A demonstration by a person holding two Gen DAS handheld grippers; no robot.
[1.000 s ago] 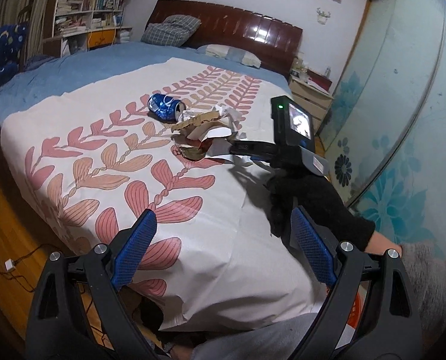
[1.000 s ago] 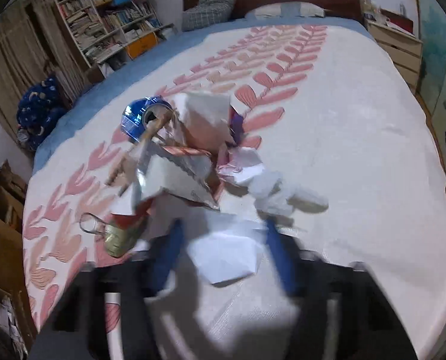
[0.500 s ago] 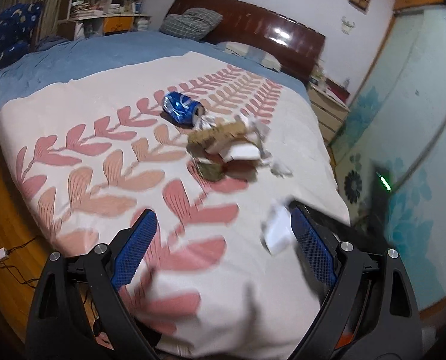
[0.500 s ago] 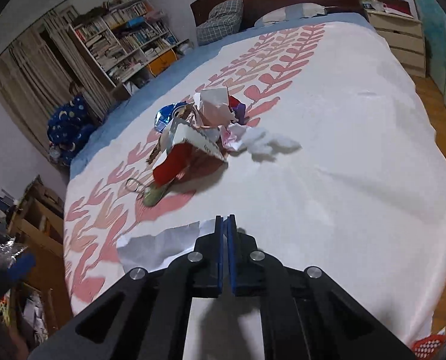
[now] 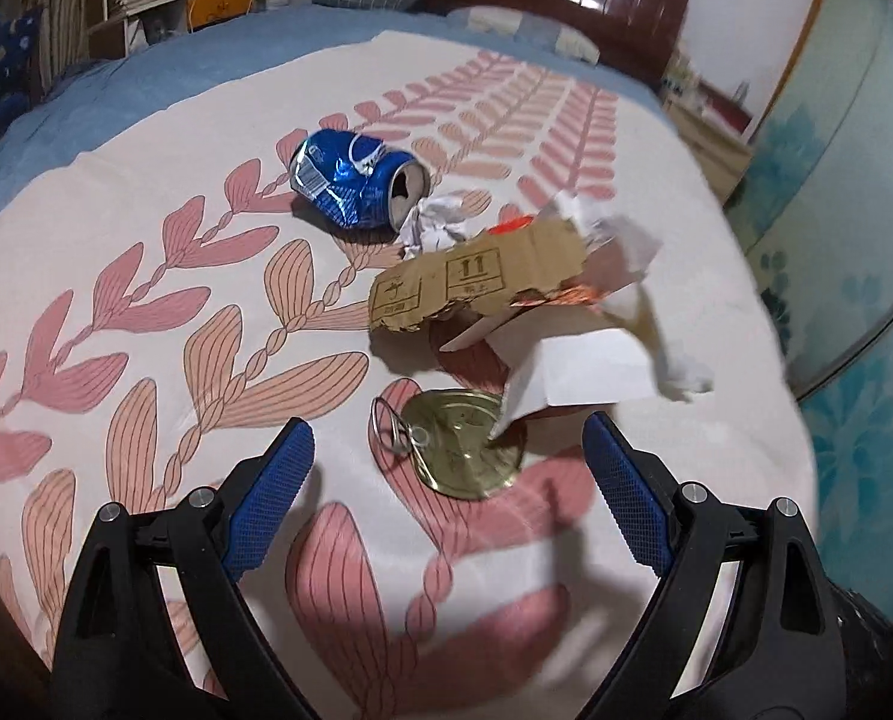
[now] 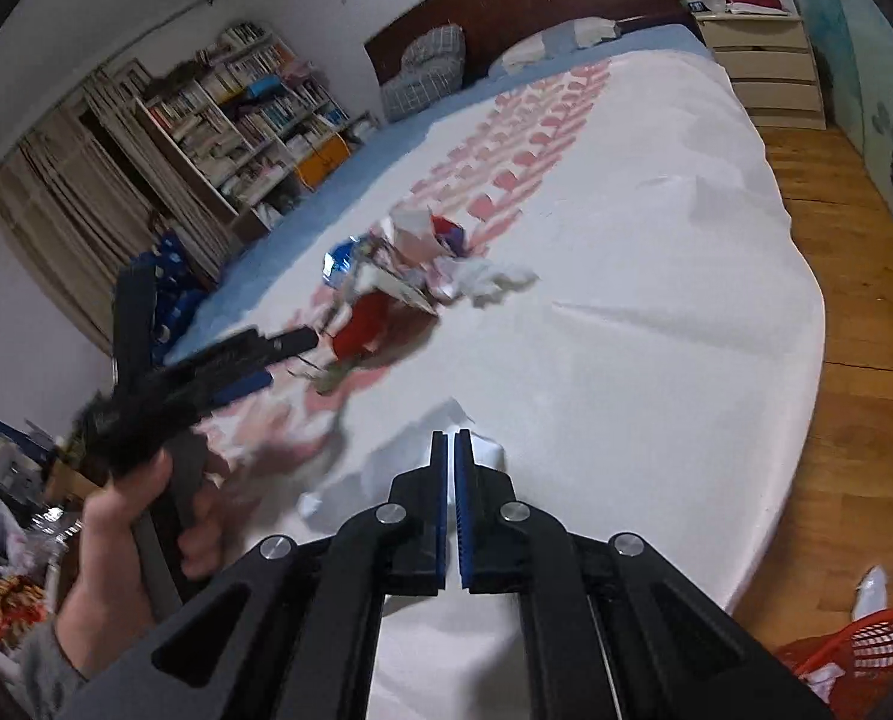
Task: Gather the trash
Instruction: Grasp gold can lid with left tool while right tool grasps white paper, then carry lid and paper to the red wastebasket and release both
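Observation:
A trash pile lies on the bed: a crushed blue can point(image 5: 353, 178), a torn cardboard piece point(image 5: 476, 285), crumpled white paper point(image 5: 440, 225), a folded white sheet point(image 5: 584, 369) and a gold can lid with pull ring point(image 5: 464, 447). My left gripper point(image 5: 449, 465) is open, its blue pads either side of the lid, just short of it. My right gripper point(image 6: 450, 450) is shut on a white paper scrap point(image 6: 404, 468), held above the bed's near edge. The left gripper point(image 6: 254, 354) also shows, blurred, in the right wrist view, pointing at the pile point(image 6: 422, 264).
A red basket point(image 6: 860, 648) holding white paper stands on the wooden floor at the lower right. The bedspread point(image 6: 656, 300) has a leaf pattern. Bookshelves point(image 6: 248, 114) stand behind the bed and a nightstand point(image 6: 764, 72) beside the headboard.
My left gripper has moved in close over the pile, reaching the gold lid. My right gripper closed on the white paper scrap and pulled back from the pile toward the bed's edge.

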